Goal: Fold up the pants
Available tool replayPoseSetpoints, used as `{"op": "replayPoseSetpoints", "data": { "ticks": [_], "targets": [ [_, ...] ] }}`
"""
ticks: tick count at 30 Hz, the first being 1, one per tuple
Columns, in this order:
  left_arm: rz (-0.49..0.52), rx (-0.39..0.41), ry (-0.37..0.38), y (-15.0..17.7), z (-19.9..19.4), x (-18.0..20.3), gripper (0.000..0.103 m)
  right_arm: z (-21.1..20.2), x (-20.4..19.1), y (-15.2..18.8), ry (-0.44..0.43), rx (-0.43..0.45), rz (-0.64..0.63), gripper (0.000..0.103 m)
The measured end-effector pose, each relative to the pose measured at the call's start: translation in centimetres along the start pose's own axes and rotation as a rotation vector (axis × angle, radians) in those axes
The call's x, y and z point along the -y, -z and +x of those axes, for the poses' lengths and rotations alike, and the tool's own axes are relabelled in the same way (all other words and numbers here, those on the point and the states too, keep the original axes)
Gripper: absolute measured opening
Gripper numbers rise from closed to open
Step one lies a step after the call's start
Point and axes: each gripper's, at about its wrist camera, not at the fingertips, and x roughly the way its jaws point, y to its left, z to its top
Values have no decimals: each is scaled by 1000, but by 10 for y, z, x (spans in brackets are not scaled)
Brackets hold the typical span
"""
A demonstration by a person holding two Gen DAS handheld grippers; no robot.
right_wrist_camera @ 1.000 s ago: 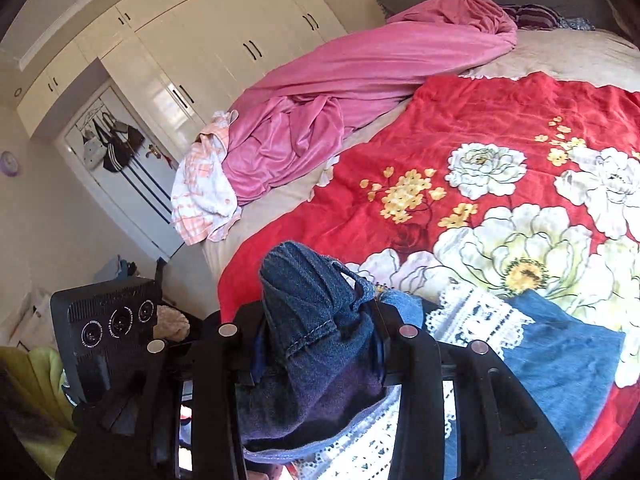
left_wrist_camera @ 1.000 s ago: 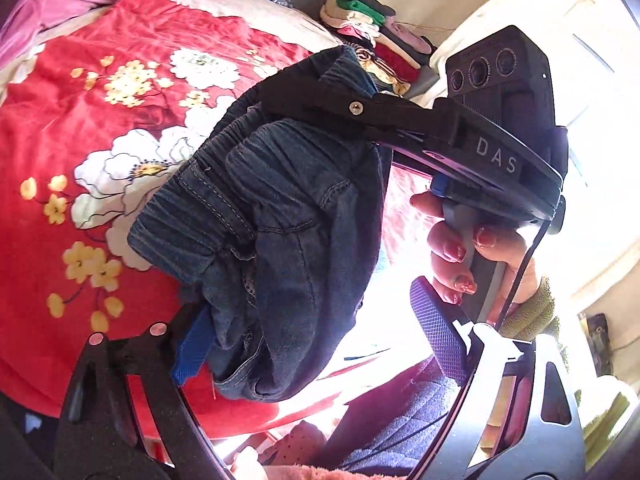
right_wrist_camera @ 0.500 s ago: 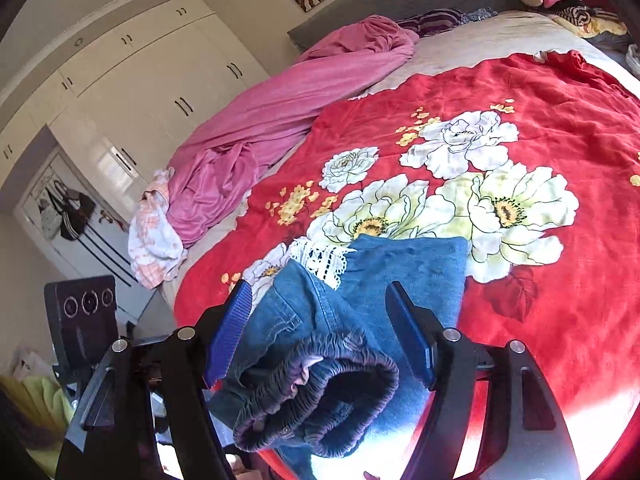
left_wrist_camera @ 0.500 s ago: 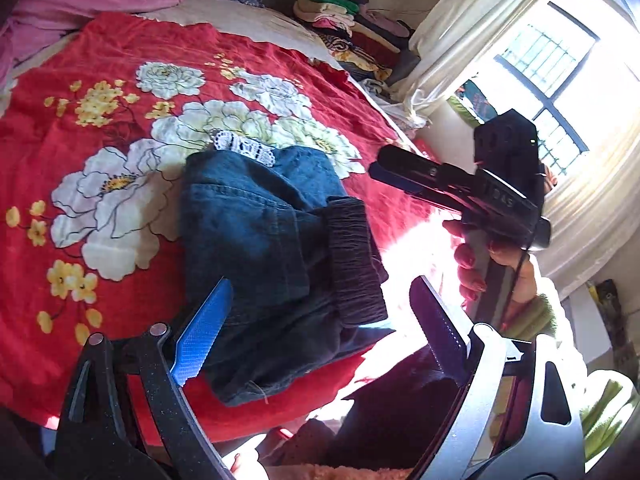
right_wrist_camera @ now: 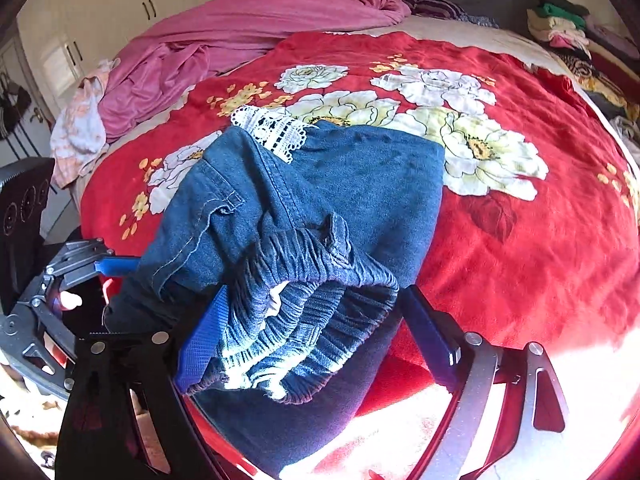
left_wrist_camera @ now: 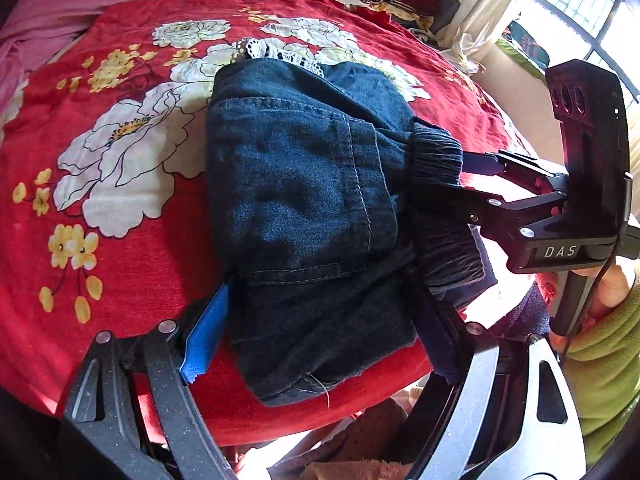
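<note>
Here, nearest the lenses, we note both tools spread wide with nothing pinched. The left gripper [left_wrist_camera: 320, 320] has its blue pad at the near left edge of the bundle and its dark pad at the near right, fingers straddling the denim. The right gripper [right_wrist_camera: 316, 328] likewise brackets the gathered waistband [right_wrist_camera: 312, 320], its fingers apart, one blue pad tucked just beside the elastic and the other clear of it.

The pants [left_wrist_camera: 304, 208] lie folded into a thick packet at the near edge of the red floral blanket [left_wrist_camera: 120, 240]. We judge the denim fairly heavy for its bulk and soft: it will sag and slump if lifted by one corner. The fabric is not slippery, so the pads should bite well. The ribbed elastic waistband is the puffiest part, standing open and rumpled at the front; it will spring back unless pressed flat.

Best hold, in our view: the stitched pocket seam or the waistband's doubled edge, taken at both sides together.

Farther off, white lace trim [right_wrist_camera: 272, 128] peeks from under the far edge. Beyond, a pink quilt [right_wrist_camera: 248, 28] lies bunched, with stacked clothes [right_wrist_camera: 560, 24] at the far right.
</note>
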Motion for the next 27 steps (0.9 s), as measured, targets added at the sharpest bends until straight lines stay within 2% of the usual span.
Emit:
{"op": "replayPoseSetpoints", "data": {
  "ticks": [4, 7, 9, 13, 17, 19, 20, 22, 23, 24, 27],
  "targets": [
    [-32, 47, 37, 1, -28, -10, 76, -34, 0, 8, 1, 106, 24, 86],
    [-66, 85, 27, -3, -47, -24, 77, -58, -4, 17, 13, 151, 26, 86],
    [-81, 107, 6, -7, -57, -33, 81, -71, -13, 24, 23, 174, 0, 86],
    [-115, 116, -14, -20, -64, -49, 84, -88, -38, 35, -8, 219, -54, 86],
    [-121, 111, -19, -39, -65, -56, 85, -86, -80, 40, -35, 205, -198, 86],
    [-86, 101, -12, -50, -63, -51, 85, -78, -103, 43, -8, 187, -301, 85],
    [-70, 91, 2, -56, -60, -48, 83, -73, -114, 45, -2, 174, -353, 83],
    [-50, 69, 29, -67, -50, -43, 67, -62, -131, 47, -2, 142, -445, 69],
    [-42, 50, 31, -72, -44, -40, 54, -57, -139, 48, 3, 133, -486, 67],
    [-34, 36, 40, -77, -37, -38, 50, -52, -146, 49, 9, 128, -523, 64],
    [-4, -20, 54, -87, -13, -29, 49, -38, -158, 48, 27, 107, -605, 57]
  ]
}}
